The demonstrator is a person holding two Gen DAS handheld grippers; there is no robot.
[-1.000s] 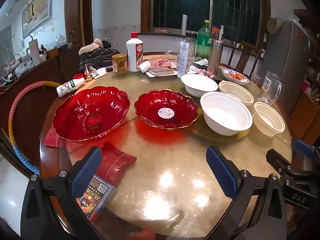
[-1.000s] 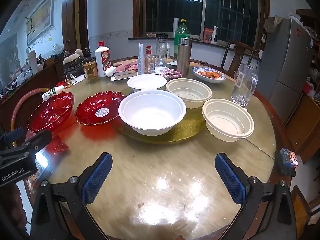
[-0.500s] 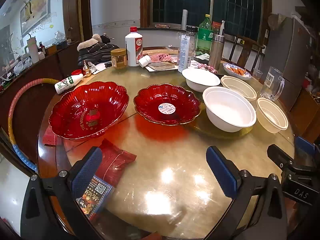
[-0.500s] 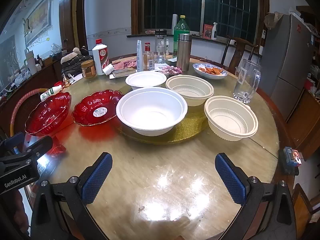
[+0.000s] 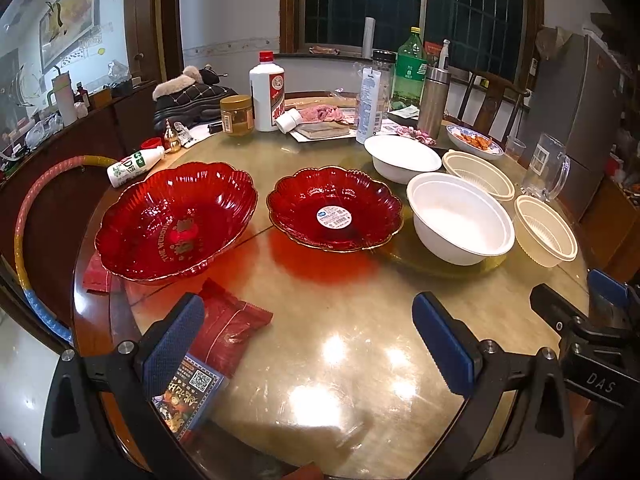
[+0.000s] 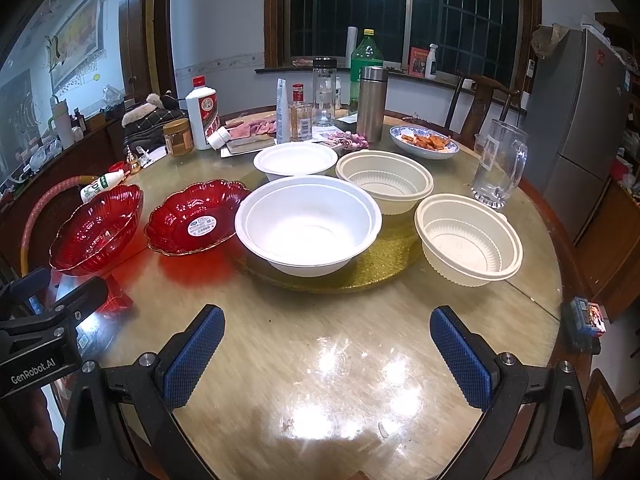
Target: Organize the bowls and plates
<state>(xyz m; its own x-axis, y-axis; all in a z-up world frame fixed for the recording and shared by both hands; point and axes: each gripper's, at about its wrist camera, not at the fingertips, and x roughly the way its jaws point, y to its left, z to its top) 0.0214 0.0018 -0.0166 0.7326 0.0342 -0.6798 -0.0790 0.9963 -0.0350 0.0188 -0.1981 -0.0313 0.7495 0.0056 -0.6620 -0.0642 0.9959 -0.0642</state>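
Two red scalloped glass dishes sit on the round table: a deep one [image 5: 176,220] [image 6: 98,228] at the left and a shallower one with a sticker [image 5: 334,208] [image 6: 196,216] beside it. Right of them stand a large white bowl [image 5: 460,218] [image 6: 308,224], a smaller white bowl [image 5: 402,158] [image 6: 296,162] behind it, and two cream ribbed bowls [image 6: 384,186] [image 6: 468,238]. My left gripper [image 5: 316,340] hangs open over the near table edge, well short of the red dishes. My right gripper [image 6: 326,354] is open too, in front of the large white bowl. Neither holds anything.
A gold turntable disc [image 6: 384,268] lies under the large white bowl. Red snack packets [image 5: 228,328] lie by my left finger. Bottles, a jar [image 5: 237,115], a steel flask [image 6: 372,102], a glass mug [image 6: 498,168] and a dish of food [image 6: 424,142] crowd the far side. A hoop [image 5: 24,216] leans at the left.
Both cameras have drifted slightly, so the dishes sit a little differently in view. Both grippers stay open and nothing on the table has moved.
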